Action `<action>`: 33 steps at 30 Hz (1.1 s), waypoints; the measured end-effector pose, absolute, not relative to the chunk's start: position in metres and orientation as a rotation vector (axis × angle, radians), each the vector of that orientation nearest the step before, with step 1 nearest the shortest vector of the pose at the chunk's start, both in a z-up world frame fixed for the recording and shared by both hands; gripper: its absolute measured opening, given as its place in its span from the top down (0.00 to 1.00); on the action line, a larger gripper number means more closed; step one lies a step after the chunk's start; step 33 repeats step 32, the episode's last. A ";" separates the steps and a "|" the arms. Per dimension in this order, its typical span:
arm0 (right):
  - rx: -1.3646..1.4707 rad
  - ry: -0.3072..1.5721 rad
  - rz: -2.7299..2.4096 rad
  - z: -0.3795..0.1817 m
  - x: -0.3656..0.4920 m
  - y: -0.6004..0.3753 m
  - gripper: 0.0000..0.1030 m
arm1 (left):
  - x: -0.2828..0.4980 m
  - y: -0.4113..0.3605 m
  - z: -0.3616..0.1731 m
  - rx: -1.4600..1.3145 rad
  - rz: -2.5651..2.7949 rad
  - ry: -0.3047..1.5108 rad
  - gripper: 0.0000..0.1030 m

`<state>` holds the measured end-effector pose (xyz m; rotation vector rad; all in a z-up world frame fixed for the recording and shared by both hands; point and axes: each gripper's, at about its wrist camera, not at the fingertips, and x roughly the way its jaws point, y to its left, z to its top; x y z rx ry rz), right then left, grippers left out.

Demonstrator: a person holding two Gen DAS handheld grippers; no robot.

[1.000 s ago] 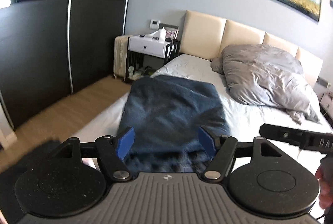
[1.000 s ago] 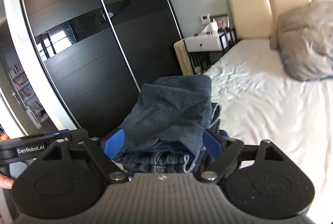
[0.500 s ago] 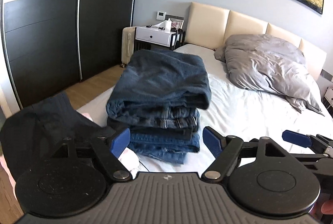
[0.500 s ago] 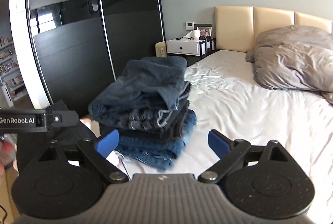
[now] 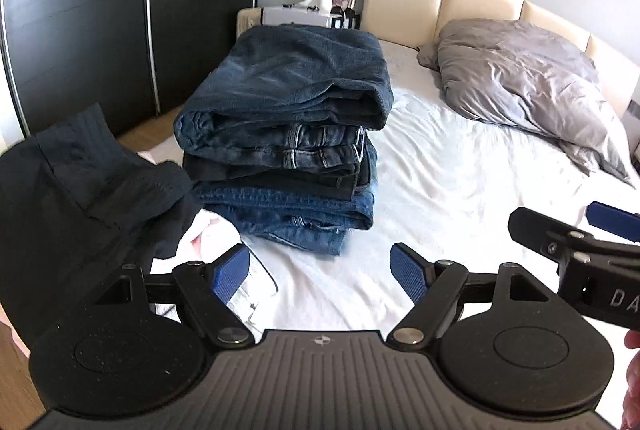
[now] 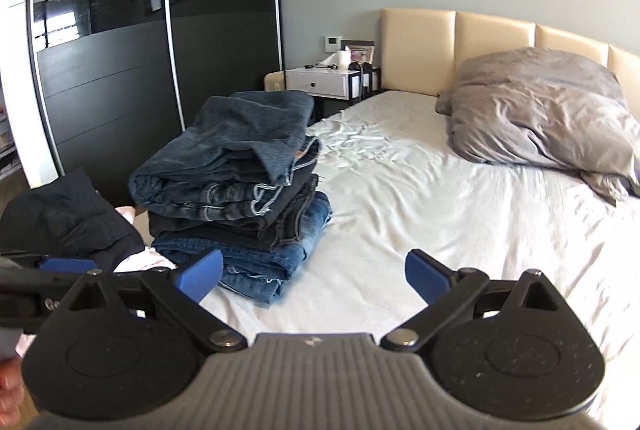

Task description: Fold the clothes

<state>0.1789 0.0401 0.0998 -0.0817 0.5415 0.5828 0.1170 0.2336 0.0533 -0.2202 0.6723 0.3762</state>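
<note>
- Left wrist view: the left gripper [image 5: 320, 270] hangs over the white sheet [image 5: 460, 190] with its blue pads spread wide and nothing between them. Ahead of it, well clear of the pads, the stack of folded jeans [image 5: 288, 134] sits on the bed near its left edge, about 4 pairs deep, with the darkest denim on top and a lighter blue pair at the bottom.
- Left wrist view: a dark, crumpled garment [image 5: 84, 190] lies to the left of the stack, touching its lower layers, with some pale pink-white cloth [image 5: 208, 234] showing under it. It looks unfolded, so it is probably the next piece. The right gripper [image 5: 592, 230] enters at the right edge.
- Right wrist view: the right gripper [image 6: 314, 272] is likewise released and empty above the sheet. The stack [image 6: 240, 186] stands left of centre and the dark garment [image 6: 68, 222] further left; a grey duvet [image 6: 548, 118] is bunched by the headboard.
- Handling, as a judgement: the dark garment seems thin, soft and light, so it will sag and bunch. Pinching 2 corners of a hem or waistband, 1 per gripper, should spread it flat. The denim stack is heavier and stiffer, but a nudge could topple it.
</note>
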 end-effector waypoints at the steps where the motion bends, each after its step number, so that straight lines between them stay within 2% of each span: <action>1: -0.082 0.541 0.582 0.100 0.179 0.039 0.04 | 0.119 0.230 0.052 -0.207 0.385 0.671 0.26; 33: -0.108 0.530 0.575 0.099 0.164 0.023 0.03 | 0.126 0.213 0.055 -0.187 0.420 0.681 0.26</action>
